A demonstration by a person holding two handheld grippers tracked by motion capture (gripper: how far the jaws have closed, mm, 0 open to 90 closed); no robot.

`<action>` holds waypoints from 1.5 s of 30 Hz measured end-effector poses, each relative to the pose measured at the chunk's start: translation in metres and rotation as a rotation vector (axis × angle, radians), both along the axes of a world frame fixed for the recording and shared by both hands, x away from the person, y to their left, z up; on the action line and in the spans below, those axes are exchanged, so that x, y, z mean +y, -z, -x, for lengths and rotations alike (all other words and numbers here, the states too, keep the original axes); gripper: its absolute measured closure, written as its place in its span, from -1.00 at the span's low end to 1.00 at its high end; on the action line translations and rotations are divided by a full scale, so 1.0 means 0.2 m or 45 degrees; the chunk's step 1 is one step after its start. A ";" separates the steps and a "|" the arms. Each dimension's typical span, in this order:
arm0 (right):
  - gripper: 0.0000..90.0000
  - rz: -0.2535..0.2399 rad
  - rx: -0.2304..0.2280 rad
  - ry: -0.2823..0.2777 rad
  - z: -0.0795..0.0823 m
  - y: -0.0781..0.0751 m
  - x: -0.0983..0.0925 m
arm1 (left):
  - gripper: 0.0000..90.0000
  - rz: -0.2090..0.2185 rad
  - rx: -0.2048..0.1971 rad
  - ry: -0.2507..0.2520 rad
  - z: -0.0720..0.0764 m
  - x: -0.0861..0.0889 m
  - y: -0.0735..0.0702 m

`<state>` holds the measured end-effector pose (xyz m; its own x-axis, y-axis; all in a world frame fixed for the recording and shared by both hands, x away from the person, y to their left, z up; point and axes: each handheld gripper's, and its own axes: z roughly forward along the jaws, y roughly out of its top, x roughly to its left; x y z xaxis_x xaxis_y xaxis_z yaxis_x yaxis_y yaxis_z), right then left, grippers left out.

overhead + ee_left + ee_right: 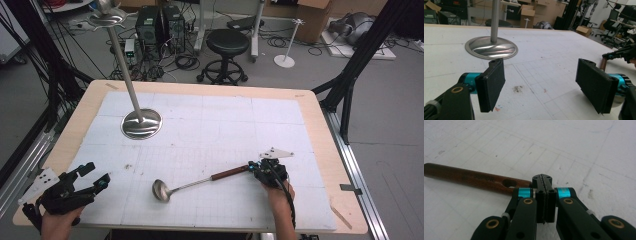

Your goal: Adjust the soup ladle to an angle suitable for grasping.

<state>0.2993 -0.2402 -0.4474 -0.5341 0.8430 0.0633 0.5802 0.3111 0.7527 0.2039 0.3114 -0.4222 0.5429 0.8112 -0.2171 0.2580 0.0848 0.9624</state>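
Note:
A steel ladle (161, 190) with a brown wooden handle (230, 173) lies flat on the white gridded mat (215, 125). Its bowl points toward the front left. My right gripper (253, 166) sits at the handle's end, jaws shut with nothing between them. In the right gripper view the closed pads (542, 180) press together just right of the handle's holed end (474, 179). My left gripper (97, 174) rests at the front left corner, open and empty. Its wide-apart pads (492, 85) face the mat, and the ladle handle (603, 64) shows beyond the right one.
A metal stand with a round base (142, 123) and a slanted pole rises from the mat's back left; its base (491, 47) lies ahead of the left gripper. A stool (227, 42) and computer cases stand on the floor beyond the table.

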 end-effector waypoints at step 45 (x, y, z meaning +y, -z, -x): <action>-0.17 -0.191 -0.212 0.108 0.32 -0.21 -0.05 | -0.47 0.015 -0.013 0.012 0.01 0.00 -0.01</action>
<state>0.2348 -0.2504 -0.4062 -0.4754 0.8731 0.1081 0.4632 0.1439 0.8745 0.2017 0.3109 -0.4195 0.5525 0.8038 -0.2207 0.2490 0.0935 0.9640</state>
